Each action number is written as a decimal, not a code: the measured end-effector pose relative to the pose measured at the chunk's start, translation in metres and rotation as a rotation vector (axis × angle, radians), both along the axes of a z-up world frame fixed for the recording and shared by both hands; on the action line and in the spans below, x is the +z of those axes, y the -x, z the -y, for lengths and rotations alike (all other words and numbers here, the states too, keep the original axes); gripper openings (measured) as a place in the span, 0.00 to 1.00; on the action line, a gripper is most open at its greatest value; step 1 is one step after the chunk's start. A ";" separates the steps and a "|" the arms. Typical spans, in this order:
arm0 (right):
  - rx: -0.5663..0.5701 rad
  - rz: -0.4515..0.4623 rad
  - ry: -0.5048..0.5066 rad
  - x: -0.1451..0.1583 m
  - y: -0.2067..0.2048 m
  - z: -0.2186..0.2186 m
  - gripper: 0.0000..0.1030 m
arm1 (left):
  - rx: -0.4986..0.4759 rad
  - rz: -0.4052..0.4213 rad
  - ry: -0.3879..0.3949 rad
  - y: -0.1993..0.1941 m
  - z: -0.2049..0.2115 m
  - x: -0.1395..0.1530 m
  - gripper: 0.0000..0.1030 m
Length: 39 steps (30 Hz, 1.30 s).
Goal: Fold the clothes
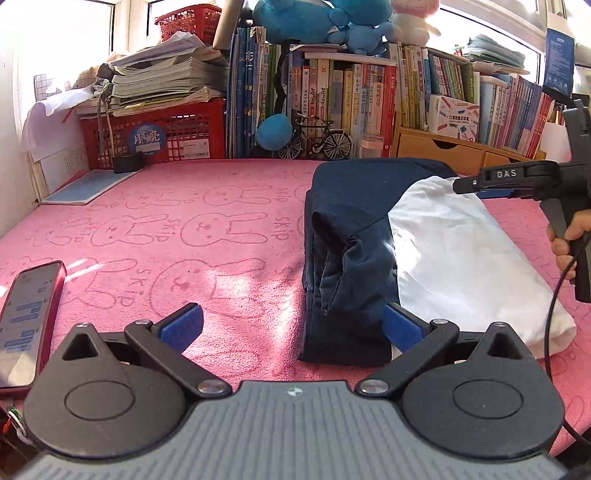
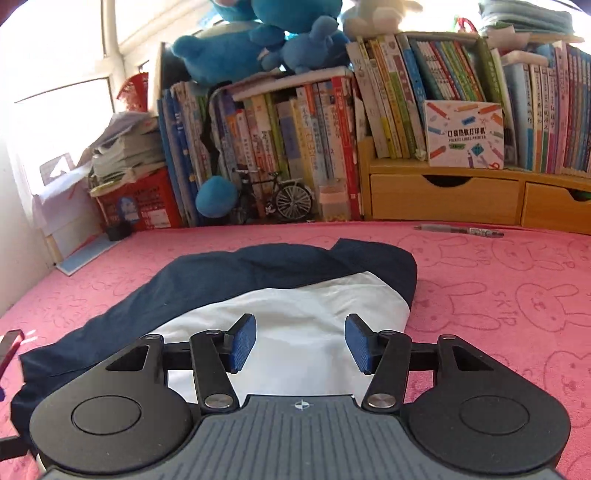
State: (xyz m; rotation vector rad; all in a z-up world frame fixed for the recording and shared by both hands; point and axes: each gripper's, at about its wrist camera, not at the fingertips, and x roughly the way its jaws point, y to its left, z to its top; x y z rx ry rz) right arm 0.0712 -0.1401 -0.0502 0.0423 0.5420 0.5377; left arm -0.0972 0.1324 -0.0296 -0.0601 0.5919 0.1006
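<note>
Now folded navy-and-white garment (image 1: pixel 399 254) beneath spread right gripper (image 2: pixel 300 341), beside spread, empty left gripper (image 1: pixel 291 326).

Count, both views combined:
- grippers: 2, left gripper (image 1: pixel 291 325) and right gripper (image 2: pixel 300 343)
- folded garment (image 1: pixel 388 251), navy and white: 1
- phone (image 1: pixel 26 325): 1
- pen (image 2: pixel 460 230): 1
- model bicycle (image 1: pixel 314 142): 1
- red baskets: 2, lower basket (image 1: pixel 177 133) and upper basket (image 1: pixel 188 22)
- wooden drawers: 2, left drawer (image 2: pixel 443 199) and right drawer (image 2: pixel 557 208)
- printer box (image 2: pixel 463 134): 1
- person's hand (image 1: pixel 567 240): 1
</note>
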 end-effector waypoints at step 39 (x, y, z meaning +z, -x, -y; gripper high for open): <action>-0.036 0.206 0.409 -0.044 0.174 -0.005 1.00 | 0.026 -0.049 -0.100 -0.009 0.007 -0.009 1.00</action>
